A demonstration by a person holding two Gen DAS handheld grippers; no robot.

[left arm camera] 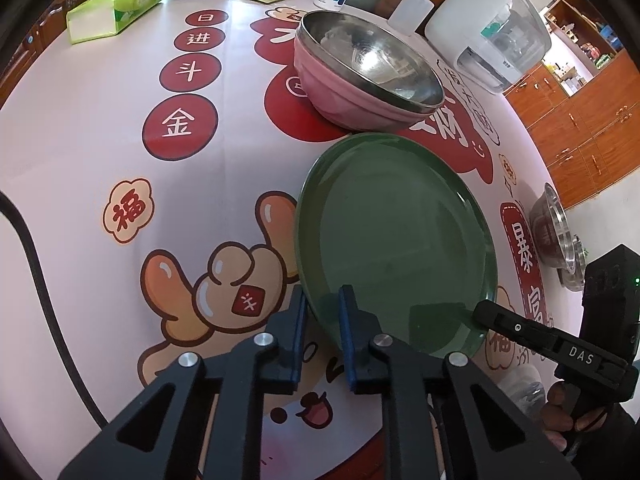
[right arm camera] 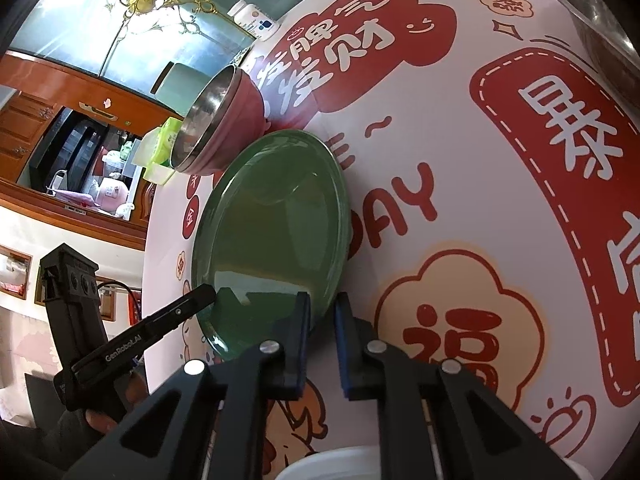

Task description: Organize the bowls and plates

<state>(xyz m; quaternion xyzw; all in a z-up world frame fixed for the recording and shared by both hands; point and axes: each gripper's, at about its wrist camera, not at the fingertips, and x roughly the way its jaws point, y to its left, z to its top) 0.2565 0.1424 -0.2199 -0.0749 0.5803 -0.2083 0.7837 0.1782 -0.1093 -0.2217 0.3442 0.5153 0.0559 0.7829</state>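
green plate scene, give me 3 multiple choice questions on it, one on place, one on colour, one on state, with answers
1. Where does the pink bowl stand?
A. just beyond the green plate
B. on the plate
C. under the plate

2. What colour are the pads on the gripper fingers?
A. red
B. blue
C. yellow

3. How is the plate held?
A. by the left gripper only
B. by the right gripper only
C. by both, each clamped on the near rim

Answers:
1 A, the bowl sits on the tablecloth past the plate's far edge.
2 B, blue strips line the fingers in both wrist views.
3 C, each wrist view shows the rim pinched between its own fingers.
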